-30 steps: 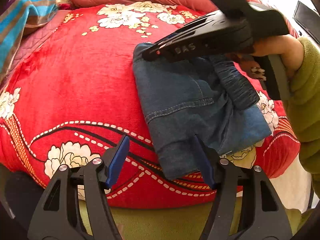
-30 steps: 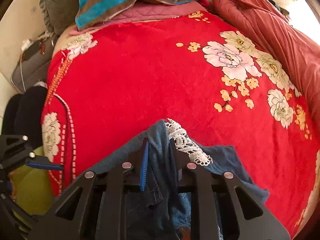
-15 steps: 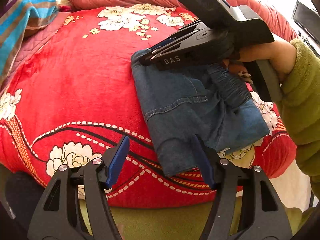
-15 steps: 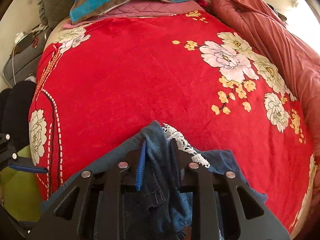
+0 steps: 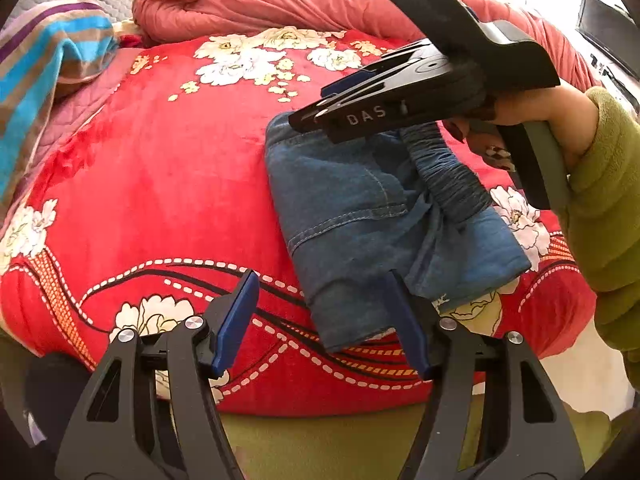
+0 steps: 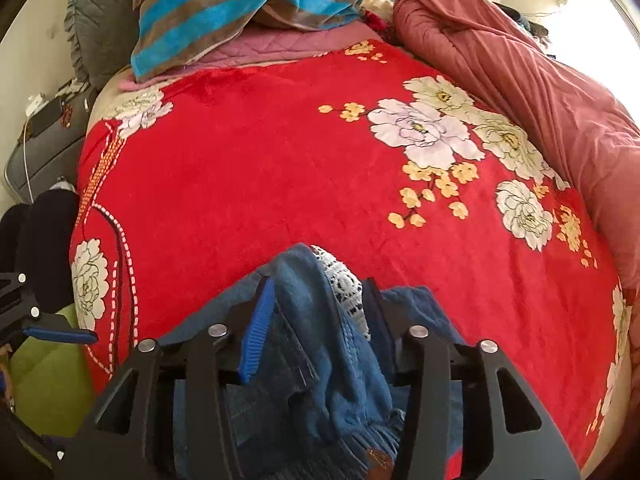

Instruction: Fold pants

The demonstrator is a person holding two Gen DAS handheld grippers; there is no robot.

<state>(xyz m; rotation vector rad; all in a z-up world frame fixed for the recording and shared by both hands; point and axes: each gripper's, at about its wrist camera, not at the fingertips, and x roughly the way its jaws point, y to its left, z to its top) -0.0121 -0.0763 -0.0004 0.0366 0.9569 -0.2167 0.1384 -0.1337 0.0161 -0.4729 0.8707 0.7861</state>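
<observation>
Now the folded pants (image 6: pixel 320 344) bunch low in the frame between the right gripper (image 6: pixel 320 320), whose jaws have just been opening; the left gripper (image 5: pixel 320 312) gapes wide at their near edge.

Red floral blanket (image 6: pixel 256 168) covering the bed; striped towel (image 6: pixel 240 4) at the head. Bunched pink quilt (image 6: pixel 520 80) alongside.

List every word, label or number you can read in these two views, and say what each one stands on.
"DAS": white letters on the black side of the right gripper, seen in the left wrist view.
Small brown patch on the jeans, right wrist view: too blurred to read.
Nothing else legible.
</observation>
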